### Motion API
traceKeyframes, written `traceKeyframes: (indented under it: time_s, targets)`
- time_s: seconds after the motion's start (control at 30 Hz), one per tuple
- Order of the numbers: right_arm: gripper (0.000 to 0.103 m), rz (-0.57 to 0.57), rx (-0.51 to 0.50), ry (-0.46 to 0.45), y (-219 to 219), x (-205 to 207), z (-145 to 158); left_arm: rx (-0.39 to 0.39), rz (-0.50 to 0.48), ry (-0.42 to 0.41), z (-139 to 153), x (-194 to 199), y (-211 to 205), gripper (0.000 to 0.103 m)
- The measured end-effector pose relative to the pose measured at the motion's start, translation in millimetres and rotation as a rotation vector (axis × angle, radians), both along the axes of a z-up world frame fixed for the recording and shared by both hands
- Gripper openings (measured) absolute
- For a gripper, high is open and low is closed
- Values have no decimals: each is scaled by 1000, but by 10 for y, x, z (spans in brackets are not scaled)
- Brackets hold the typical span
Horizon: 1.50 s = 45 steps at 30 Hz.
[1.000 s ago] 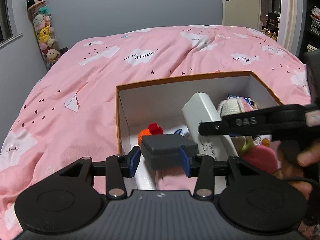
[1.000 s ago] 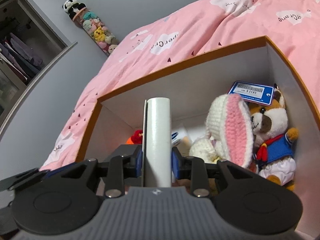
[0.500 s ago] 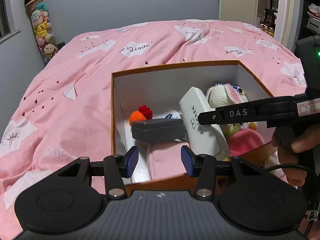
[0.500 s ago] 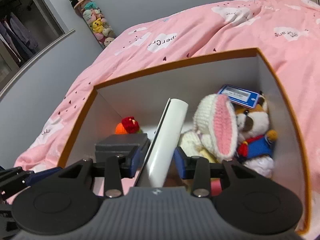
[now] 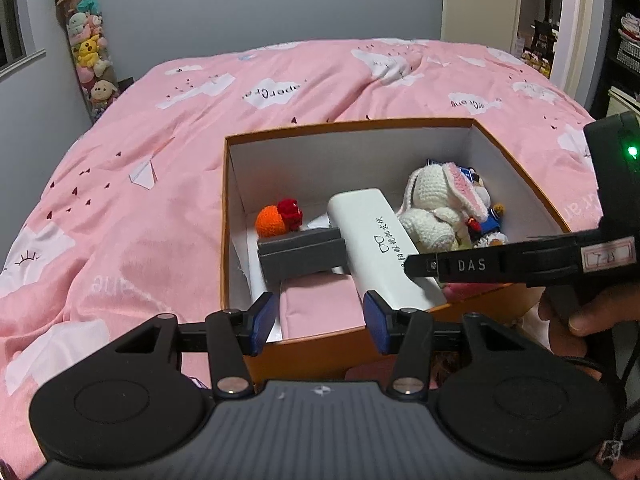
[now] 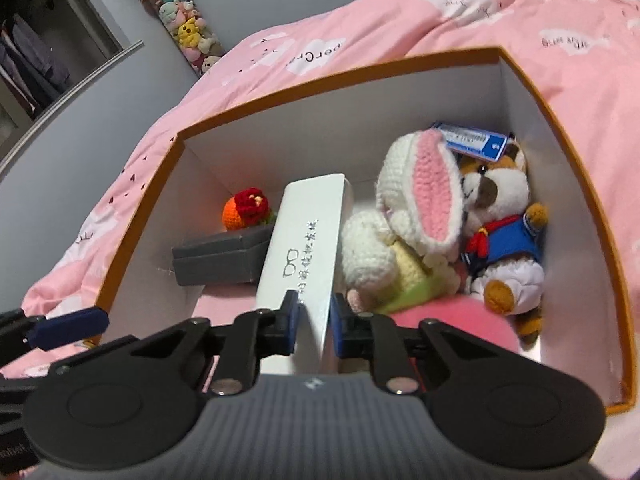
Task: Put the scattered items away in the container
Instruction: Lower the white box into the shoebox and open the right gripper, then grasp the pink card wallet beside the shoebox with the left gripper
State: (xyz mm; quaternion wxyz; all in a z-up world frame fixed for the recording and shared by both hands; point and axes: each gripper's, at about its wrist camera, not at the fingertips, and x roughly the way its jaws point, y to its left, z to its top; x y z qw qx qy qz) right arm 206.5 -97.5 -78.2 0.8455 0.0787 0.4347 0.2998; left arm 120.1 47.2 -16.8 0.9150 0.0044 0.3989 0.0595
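Both grippers over the orange box (image 5: 520,168) on the bed.
Left gripper (image 5: 319,318) half open, empty; grey case (image 5: 304,258) lies inside. Right gripper (image 6: 315,322), jaws just closing, nearly shut; white glasses case (image 6: 308,240) between them.

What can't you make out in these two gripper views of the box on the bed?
- Right wrist view: the white glasses case's near end is hidden behind the right gripper, so contact with the pads is unclear.
- Both views: the box floor is mostly covered by the grey case and crochet rabbit.
- Right wrist view: the blue tag's print is too small.
- Left wrist view: the person's hand is cut off by the edge.
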Motion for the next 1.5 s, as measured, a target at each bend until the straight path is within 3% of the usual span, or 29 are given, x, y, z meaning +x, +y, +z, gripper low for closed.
traceKeyframes:
  time_s: [0.27, 0.5, 0.8, 1.03, 1.17, 1.3, 1.5]
  targets:
    - [23, 1, 7, -140, -150, -329, 341, -20, -14, -30, 91, -110, -53, 58]
    - [41, 27, 53, -197, -409, -690, 644, -67, -50, -42, 241, -284, -121, 62]
    - [42, 40, 39, -259, -718, -1125, 848, -78, -67, -35, 327, -514, -208, 65]
    - [42, 13, -26, -264, -881, -1266, 734, -121, -63, 11, 176, -588, -184, 65]
    - [43, -23, -89, -211, -962, -1226, 550, -130, -67, 45, 50, -615, -188, 65]
    - [54, -49, -106, -149, -1042, -1180, 392, -140, -80, 82, -58, -617, -203, 65]
    - [54, -47, -108, -105, -1091, -1130, 259, -130, -99, 137, -190, -605, -251, 65]
